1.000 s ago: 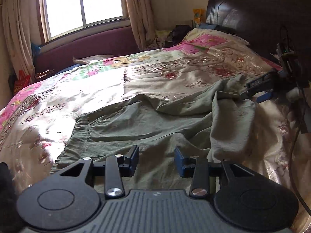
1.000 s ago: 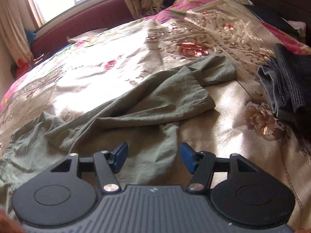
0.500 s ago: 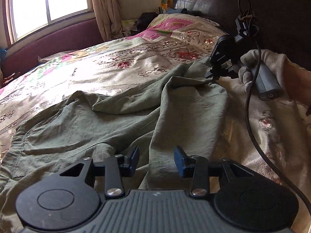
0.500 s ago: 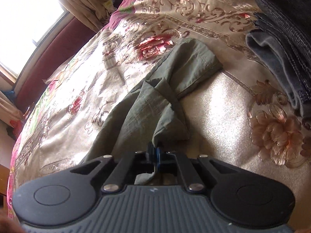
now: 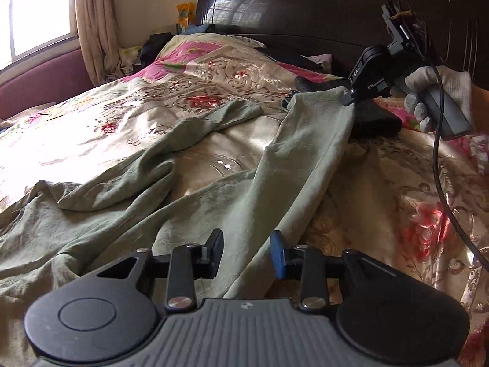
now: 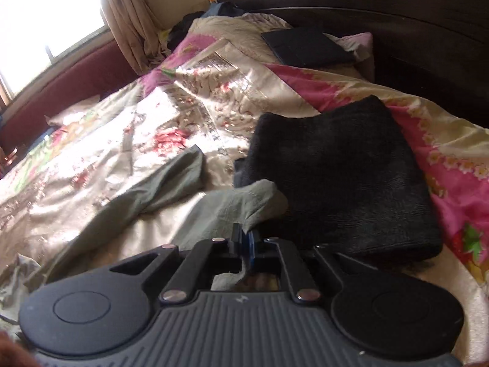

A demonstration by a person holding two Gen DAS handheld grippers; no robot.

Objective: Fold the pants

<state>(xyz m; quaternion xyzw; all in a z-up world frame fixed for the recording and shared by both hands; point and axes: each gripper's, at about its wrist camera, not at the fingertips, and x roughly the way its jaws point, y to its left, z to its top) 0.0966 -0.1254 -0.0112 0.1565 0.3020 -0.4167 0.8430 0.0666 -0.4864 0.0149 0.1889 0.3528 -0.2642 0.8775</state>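
We pinch hem of one leg of pants (image 5: 189, 202) in right gripper (image 6: 243, 238), leg lifted off bed (image 5: 382, 183). Left gripper (image 5: 246, 252) fingers spread, closing, cloth between but not pressed. Next: clamp near edge, keep leg taut, lay it flat beside other leg (image 5: 195, 131).

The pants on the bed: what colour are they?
Plain olive green pants, clearest in the left wrist view.

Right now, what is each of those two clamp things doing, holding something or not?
Left gripper: closing, its pads not yet pressing the olive-green cotton pants lying between them.
Right gripper: clamped on the hem of one pant leg, jaws easing open slightly.
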